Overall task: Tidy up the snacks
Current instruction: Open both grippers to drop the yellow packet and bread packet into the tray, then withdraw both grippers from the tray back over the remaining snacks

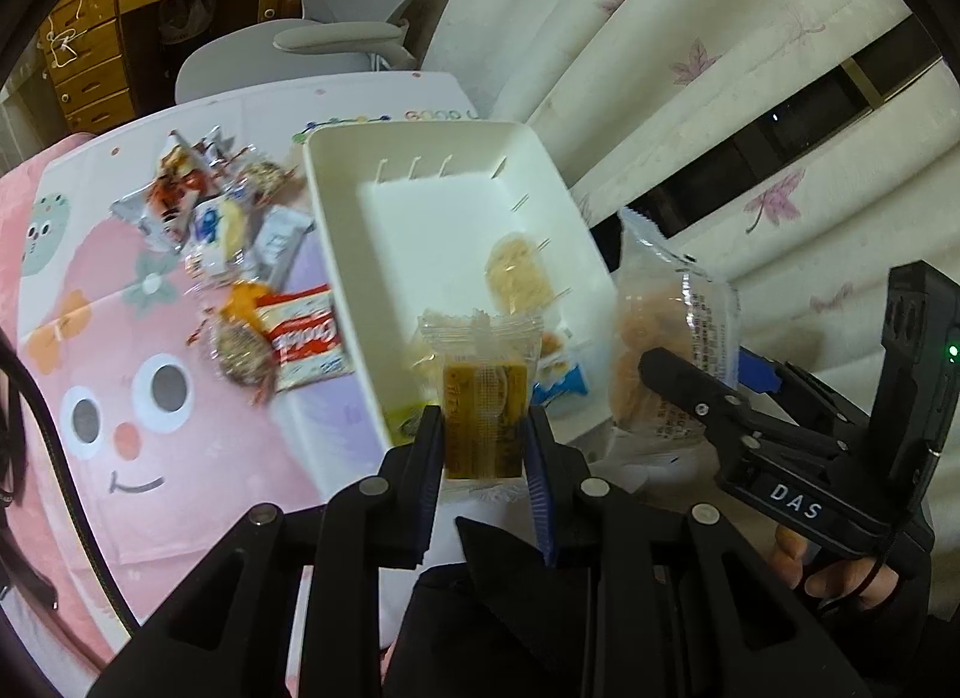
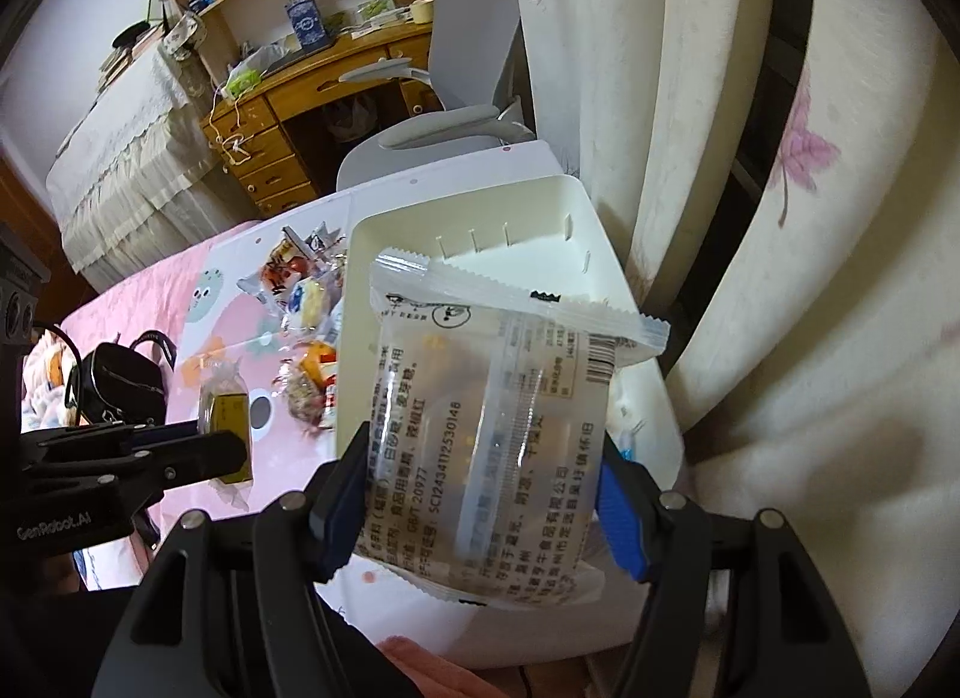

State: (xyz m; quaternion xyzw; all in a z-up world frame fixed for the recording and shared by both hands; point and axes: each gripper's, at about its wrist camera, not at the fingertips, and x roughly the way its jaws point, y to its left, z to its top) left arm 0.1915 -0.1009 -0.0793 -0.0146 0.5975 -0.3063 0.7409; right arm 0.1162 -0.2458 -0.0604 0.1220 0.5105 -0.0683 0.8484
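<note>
**Two grippers, each clamped on a snack beside the white bin**

Two wrapped snacks are held up at once. Farthest left on the cartoon-print tablecloth (image 1: 120, 398) lies a loose pile of snack packets (image 1: 222, 218), with a red-and-white cookie pack (image 1: 306, 338) just beside the white bin (image 1: 336, 254). The left wrist view alone shows into the bin's near end: a pale round cracker (image 1: 519, 272) rests on its floor, and a blue-and-white wrapper (image 1: 561, 383) lies toward the near wall.

In the middle of that view the left gripper (image 1: 485, 440) has its jaws closed narrowly on a small clear-wrapped brown snack (image 1: 485, 392), raised over the bin's near corner. To its right, the right gripper (image 1: 690, 392) pinches a larger clear packet (image 1: 666, 332) with orange-tinted contents, beside the bin's right wall.

The right wrist view turns things around. The left gripper (image 2: 231, 449) comes in from the left edge, holding the brown snack (image 2: 228, 410) over the pink cloth, with the pile (image 2: 300, 290) beyond it. The larger packet (image 2: 486, 428) fills the centre, its printed back and barcode readable only here, gripped at both side edges by the right gripper (image 2: 480, 494). It hides most of the bin (image 2: 540, 206), so the contents cannot be seen from this side. A flowered curtain (image 2: 798, 158) hangs at right.
</note>
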